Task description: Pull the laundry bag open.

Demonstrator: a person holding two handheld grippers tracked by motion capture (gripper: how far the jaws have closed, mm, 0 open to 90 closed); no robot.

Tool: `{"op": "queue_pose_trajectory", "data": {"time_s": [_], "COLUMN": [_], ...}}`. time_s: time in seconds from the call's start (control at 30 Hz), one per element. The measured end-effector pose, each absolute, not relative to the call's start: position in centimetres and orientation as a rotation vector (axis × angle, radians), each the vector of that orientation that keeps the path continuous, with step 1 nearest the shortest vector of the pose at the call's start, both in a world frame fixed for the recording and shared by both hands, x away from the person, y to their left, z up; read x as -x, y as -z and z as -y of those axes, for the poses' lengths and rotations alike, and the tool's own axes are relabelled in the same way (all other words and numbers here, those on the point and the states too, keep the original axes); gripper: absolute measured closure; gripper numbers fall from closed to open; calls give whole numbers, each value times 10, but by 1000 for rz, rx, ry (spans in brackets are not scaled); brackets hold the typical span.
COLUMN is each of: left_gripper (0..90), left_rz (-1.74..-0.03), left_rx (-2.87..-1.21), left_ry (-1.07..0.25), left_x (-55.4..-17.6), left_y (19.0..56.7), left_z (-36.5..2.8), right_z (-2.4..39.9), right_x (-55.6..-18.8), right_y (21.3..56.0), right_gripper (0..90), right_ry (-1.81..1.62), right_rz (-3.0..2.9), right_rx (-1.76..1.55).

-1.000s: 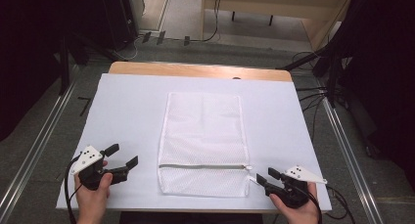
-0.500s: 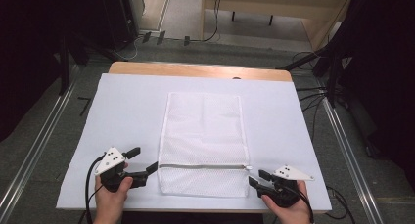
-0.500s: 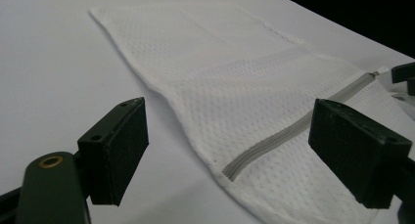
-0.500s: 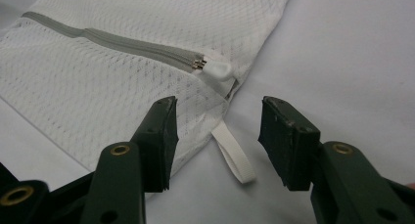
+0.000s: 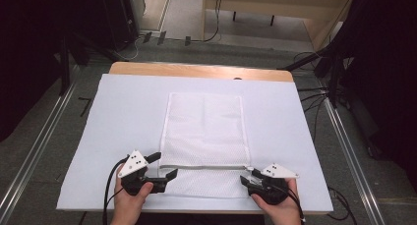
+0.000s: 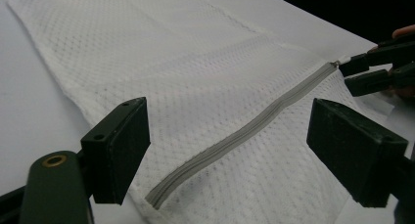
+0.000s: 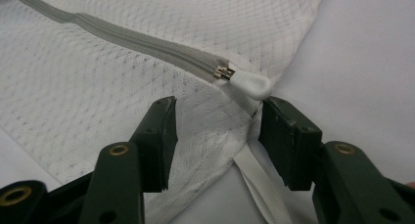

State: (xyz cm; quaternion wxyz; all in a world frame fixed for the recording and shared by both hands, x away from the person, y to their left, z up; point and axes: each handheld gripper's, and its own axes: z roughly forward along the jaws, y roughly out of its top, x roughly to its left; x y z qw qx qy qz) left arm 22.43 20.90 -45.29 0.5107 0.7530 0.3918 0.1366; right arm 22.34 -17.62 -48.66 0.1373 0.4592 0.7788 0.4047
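A white mesh laundry bag (image 5: 204,131) lies flat in the middle of the white-covered table (image 5: 123,117). A grey zipper (image 5: 201,167) runs across it near the front. My left gripper (image 5: 164,167) is at the zipper's left end. In the left gripper view it (image 6: 230,150) stands wide open over the closed end of the zipper (image 6: 235,136). My right gripper (image 5: 248,178) is at the bag's right edge. It (image 7: 215,136) is open, with mesh fabric between the jaws and the white zipper pull (image 7: 249,84) just beyond the tips.
A white strap (image 7: 257,185) hangs from the bag's edge under the right jaws. The table's wooden far edge (image 5: 196,70) shows beyond the cloth. Metal rails (image 5: 34,151) and cables (image 5: 314,95) run along the floor on both sides.
Both grippers have moved inward toward the bag: the left one to the right up to the zipper's left end, the right one to the left up to the zipper pull.
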Motion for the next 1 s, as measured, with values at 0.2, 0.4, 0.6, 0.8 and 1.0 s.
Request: {"op": "queue_pose_trajectory", "data": {"time_s": [0.2, 0.4, 0.6, 0.8, 1.0], "left_gripper": [186, 186, 378, 631, 791], "left_rz": [-919, -878, -925, -869, -883], "left_rx": [-1810, -1839, -1864, -1941, -1939], "left_ry": [-275, -229, -193, -66, -88], "left_x": [-226, -231, -238, -243, -250], "left_y": [450, 448, 451, 458, 459], "left_z": [-191, -156, -120, -79, -59], "right_z": [171, 169, 167, 165, 163], "right_x": [-219, -221, -221, -218, -216], "right_y": [489, 487, 484, 476, 471], "right_gripper": [692, 881, 883, 883, 883], "right_ry": [-1094, -1082, -1092, -1106, -1119], "right_rz": [-2188, -2211, -2221, -2187, -2177], "right_rx": [-1289, -1251, -1224, -1200, -1163]}}
